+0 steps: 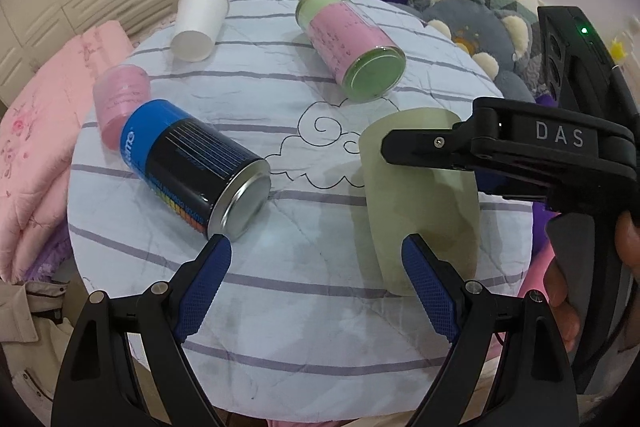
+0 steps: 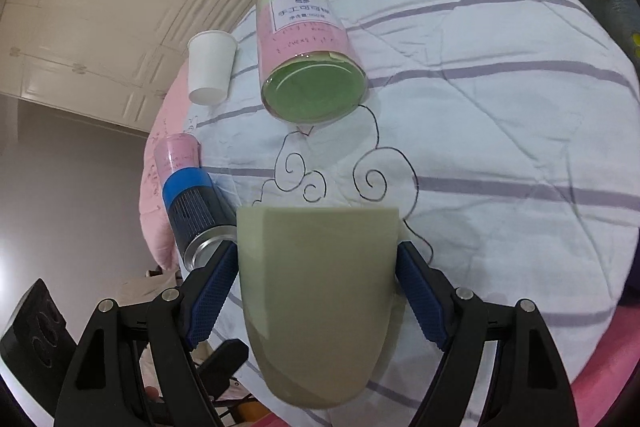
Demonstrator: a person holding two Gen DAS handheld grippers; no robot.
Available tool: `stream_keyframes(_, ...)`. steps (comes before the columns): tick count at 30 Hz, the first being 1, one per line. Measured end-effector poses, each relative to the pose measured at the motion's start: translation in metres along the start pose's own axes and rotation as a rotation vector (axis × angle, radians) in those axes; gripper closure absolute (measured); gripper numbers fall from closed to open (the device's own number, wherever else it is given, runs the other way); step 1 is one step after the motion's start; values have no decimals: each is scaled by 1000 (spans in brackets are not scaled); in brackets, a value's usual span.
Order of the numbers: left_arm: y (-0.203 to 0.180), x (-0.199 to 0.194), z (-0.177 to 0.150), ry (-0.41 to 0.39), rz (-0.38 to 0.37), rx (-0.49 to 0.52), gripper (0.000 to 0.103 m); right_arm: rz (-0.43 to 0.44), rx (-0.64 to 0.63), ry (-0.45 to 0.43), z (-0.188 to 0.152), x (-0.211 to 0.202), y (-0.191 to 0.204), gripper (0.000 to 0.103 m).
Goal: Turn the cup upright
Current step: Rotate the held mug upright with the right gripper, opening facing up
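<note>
Altogether 5 containers sit on the round counter with its striped white cloth: 1 pale green cup, 1 white paper cup, 3 cans on their sides. The right gripper brackets the green cup, blue pads beside its walls. The left gripper hangs spread, holding nothing. White cabinets stand behind.

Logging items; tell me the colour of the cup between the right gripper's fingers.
Pale green cup, right wrist view.
</note>
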State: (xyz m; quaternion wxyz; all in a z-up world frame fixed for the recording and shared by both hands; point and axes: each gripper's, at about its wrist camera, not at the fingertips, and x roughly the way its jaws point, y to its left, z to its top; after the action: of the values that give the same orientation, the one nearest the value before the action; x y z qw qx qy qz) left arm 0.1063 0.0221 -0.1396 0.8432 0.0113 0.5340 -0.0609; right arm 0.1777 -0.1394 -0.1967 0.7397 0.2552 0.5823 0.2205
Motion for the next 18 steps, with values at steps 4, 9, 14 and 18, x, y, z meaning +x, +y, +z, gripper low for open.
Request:
stream_keyframes(4,1,1,2,-3,5,-2,8,13,-31,-9,0,1,-1,23)
stream_keyframes(9,-3,-2,4,-11,-5,9,8,-9,-101,-58,-3,-10,6,23)
stream_keyframes(14,-17,-3,10,-28,-20,46,8,-72,-231,-162,2,-24,22,23)
stream_keyframes(18,-30,-3,17,-46,-34,72,8,-137,-329,-257,4,-35,31,23)
